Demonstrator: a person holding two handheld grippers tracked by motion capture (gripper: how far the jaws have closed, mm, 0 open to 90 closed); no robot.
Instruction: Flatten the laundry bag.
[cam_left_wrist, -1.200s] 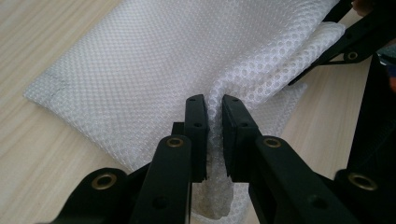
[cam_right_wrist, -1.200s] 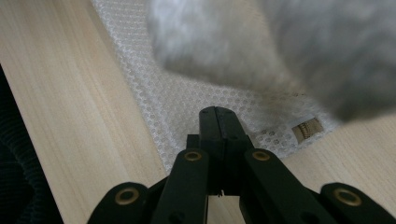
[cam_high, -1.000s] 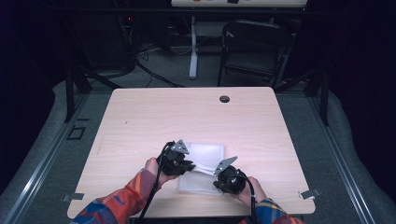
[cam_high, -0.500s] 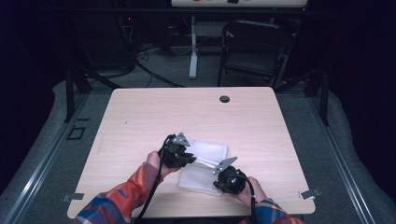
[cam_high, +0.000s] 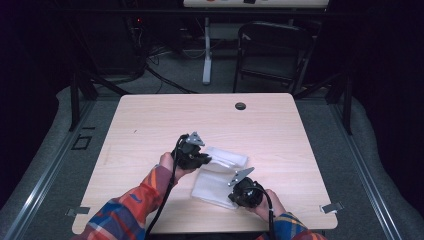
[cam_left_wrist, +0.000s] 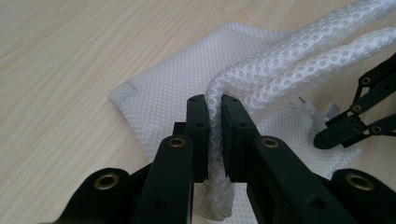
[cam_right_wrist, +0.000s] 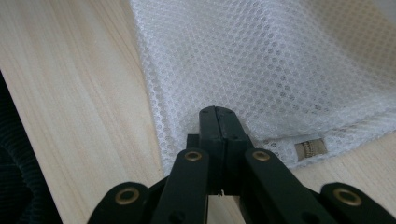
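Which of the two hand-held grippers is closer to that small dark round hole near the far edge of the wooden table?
Left. The left gripper sits farther up the table, closer to the dark round hole, pinching a fold of the white mesh bag. The right gripper is at the bag's near edge.

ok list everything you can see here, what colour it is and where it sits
mesh bag: one, white, lying near the front middle of the table, a fold of it pinched up at one end
label on the bag: one, tan, at the bag's edge near the right gripper
table: one, light wood, centre of the high view
cable hole: one, dark, near the table's far edge
folding chair: one, dark, on the floor beyond the table
sleeves: two, orange and blue plaid, at the bottom of the high view
left gripper: one, black, jaws shut on a bunched fold of the mesh bag
right gripper: one, black, jaws shut at the bag's near edge
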